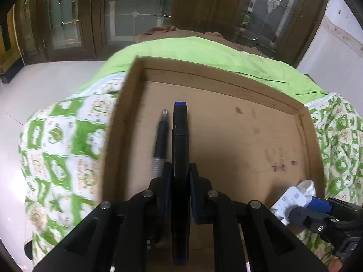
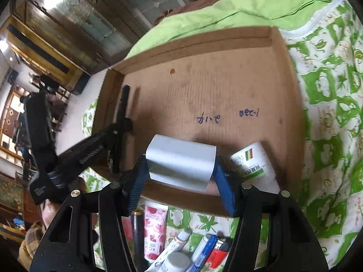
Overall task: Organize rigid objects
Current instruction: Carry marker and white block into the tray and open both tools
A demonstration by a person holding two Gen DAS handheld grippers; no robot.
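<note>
A shallow cardboard box [image 1: 226, 124] lies on a green-patterned bedsheet. My left gripper [image 1: 180, 166] is shut on a black marker with blue ends [image 1: 180, 122], held low over the left side of the box. Just left of the marker, a dark pen [image 1: 161, 136] lies on the box floor. My right gripper [image 2: 180, 161] is shut on a white adapter block [image 2: 181, 151] above the near edge of the box [image 2: 204, 86]. To the right of the adapter, a white jar with a green label [image 2: 251, 161] lies inside the box. The left gripper [image 2: 123, 122] and the marker [image 2: 124, 99] also show at the box's left wall.
Several loose items lie on the bedsheet [image 2: 329, 113] in front of the box: a pink tube [image 2: 155, 226], a red lighter [image 2: 219, 253], a blue and white stick [image 2: 204, 247], a black cylinder [image 2: 137, 231]. Wooden cabinets and a white floor lie beyond the bed.
</note>
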